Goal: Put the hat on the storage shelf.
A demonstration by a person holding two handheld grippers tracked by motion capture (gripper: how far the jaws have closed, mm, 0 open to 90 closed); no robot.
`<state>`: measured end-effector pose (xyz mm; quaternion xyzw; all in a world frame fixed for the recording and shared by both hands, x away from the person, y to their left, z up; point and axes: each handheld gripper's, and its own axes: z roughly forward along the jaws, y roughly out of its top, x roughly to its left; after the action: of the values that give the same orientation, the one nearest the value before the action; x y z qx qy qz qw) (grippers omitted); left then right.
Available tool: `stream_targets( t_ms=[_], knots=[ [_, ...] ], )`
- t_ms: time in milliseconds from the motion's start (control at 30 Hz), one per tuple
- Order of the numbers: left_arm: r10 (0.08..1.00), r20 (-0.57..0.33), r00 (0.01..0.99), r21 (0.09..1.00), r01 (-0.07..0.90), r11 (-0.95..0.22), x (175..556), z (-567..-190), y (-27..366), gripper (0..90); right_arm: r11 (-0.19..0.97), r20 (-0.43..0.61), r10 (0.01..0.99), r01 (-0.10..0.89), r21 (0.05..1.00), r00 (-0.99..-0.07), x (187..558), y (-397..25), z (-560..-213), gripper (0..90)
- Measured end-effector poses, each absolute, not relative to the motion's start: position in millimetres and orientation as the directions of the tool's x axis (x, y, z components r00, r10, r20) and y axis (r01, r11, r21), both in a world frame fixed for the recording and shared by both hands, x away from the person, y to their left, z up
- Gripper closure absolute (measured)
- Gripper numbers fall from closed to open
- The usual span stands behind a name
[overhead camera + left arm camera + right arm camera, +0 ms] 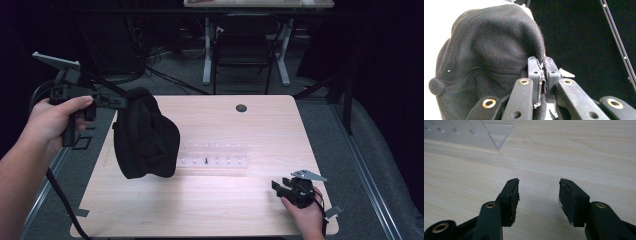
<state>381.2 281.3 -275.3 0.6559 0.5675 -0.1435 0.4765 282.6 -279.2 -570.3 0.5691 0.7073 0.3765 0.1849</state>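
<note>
A black cap (145, 135) is being held up off the wooden table (200, 210) by the left gripper (117, 102), whose jaws are being pressed together on a fold of the cap's edge (541, 53), so that the cap is hanging below and ahead of them, over the table's left part. The right gripper (278, 187) is being rested low on the table near its front right corner with its jaws being kept well apart and nothing between them (539, 195); a clear plastic rack (212, 156) is lying ahead of that gripper and to its left, apart from it.
</note>
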Motion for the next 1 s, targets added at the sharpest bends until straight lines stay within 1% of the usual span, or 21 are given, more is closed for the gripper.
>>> stream_targets(
  t_ms=[267, 533, 800, 1000],
  knots=[
    [0.598, -0.735, 0.320, 0.466, 0.879, 0.103, 394.7, -274.8, 263.1, 86.2, 0.062, 0.162, 0.949, 0.661, 0.748, -0.272, 282.3, -279.5, -569.8, 48.9],
    [0.590, -0.735, 0.332, 0.464, 0.882, 0.081, 407.6, -279.7, 241.5, 86.2, 0.062, 0.168, 0.946, 0.663, 0.746, -0.278, 282.7, -280.3, -570.3, 48.2],
    [0.586, -0.739, 0.333, 0.460, 0.884, 0.077, 418.4, -283.5, 217.1, 86.2, 0.078, 0.147, 0.948, 0.655, 0.751, -0.281, 283.0, -280.6, -569.8, 44.7],
    [0.589, -0.739, 0.328, 0.457, 0.886, 0.080, 426.2, -288.5, 204.6, 86.2, 0.074, 0.151, 0.947, 0.647, 0.759, -0.285, 282.9, -281.8, -569.5, 44.1]
  ],
)
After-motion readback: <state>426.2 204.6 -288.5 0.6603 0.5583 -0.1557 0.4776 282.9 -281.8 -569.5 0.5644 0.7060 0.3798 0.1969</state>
